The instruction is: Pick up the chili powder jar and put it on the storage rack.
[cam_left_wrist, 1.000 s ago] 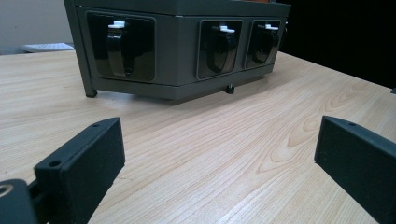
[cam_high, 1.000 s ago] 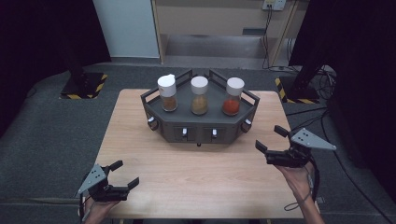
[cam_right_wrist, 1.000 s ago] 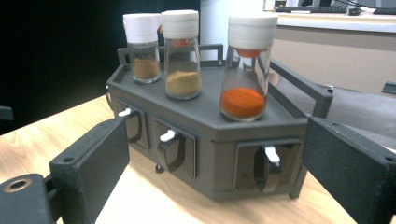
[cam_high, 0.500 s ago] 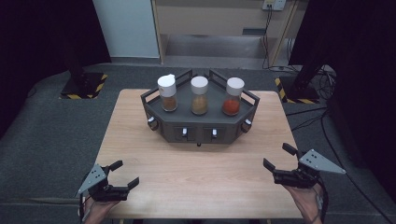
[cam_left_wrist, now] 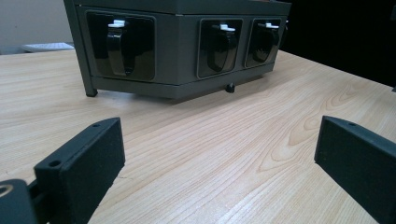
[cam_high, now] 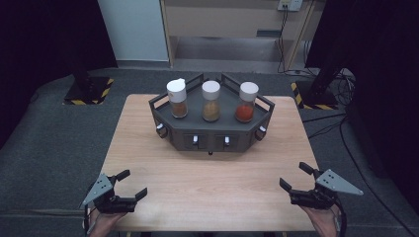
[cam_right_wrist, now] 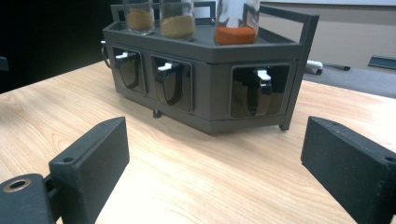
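Note:
A dark grey spice rack (cam_high: 211,129) stands at the back middle of the wooden table (cam_high: 207,187). On it stand three white-capped jars: a brown-filled jar (cam_high: 177,98), a tan-filled jar (cam_high: 211,100) and a red-filled jar (cam_high: 246,101). My left gripper (cam_high: 131,183) rests open near the front left corner, holding nothing. My right gripper (cam_high: 295,177) is open near the front right corner, also with nothing in it. The rack's front shows small recessed handles (cam_left_wrist: 116,44) (cam_right_wrist: 256,91) in both gripper views. Each gripper is well short of the rack.
The table's bare wood (cam_high: 212,173) stretches between the two grippers and the rack. Grey floor mats surround the table. Stands with yellow-black striped bases (cam_high: 89,89) are behind it on both sides, and cables (cam_high: 341,128) trail at the right.
My right gripper has drawn back toward the front right edge of the table and lowered. The left gripper has hardly moved.

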The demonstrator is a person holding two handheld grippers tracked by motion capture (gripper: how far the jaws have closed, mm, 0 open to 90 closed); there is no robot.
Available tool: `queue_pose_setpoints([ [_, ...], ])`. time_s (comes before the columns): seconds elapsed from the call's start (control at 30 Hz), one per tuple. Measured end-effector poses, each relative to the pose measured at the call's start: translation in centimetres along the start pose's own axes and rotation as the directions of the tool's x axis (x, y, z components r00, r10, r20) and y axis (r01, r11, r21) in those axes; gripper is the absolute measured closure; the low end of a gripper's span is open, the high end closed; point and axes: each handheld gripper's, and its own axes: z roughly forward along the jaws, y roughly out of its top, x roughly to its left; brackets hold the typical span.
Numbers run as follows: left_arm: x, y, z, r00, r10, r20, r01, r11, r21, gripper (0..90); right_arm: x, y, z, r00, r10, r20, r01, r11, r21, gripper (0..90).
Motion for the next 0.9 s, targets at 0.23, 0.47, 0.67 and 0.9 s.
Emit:
queue_pose_setpoints([
  [0.23, 0.0, 0.0, 0.0, 1.0, 0.002, 0.001, -0.002, 1.0, 0.001, 0.5, -0.2, -1.2, 0.3, 0.9999, 0.011, -0.005, -0.011, 1.0, 0.006, 7.7],
  [0.47, 0.0, 0.0, 0.0, 1.0, 0.006, 0.004, -0.006, 1.0, 0.002, 0.5, -0.3, -1.8, 0.6, 0.9998, 0.021, -0.003, -0.021, 1.0, 0.011, 7.7],
  [0.67, 0.0, 0.1, 0.0, 0.9999, 0.012, 0.011, -0.012, 0.9999, 0.001, 0.5, -0.5, -2.2, 0.6, 0.9999, 0.015, -0.007, -0.015, 1.0, 0.007, 7.7],
  [0.9, 0.0, 0.1, 0.1, 0.9997, 0.017, 0.017, -0.017, 0.9999, 0.002, 0.6, -0.6, -2.4, 0.8, 0.9998, 0.012, -0.018, -0.012, 1.0, 0.017, 7.4],
])
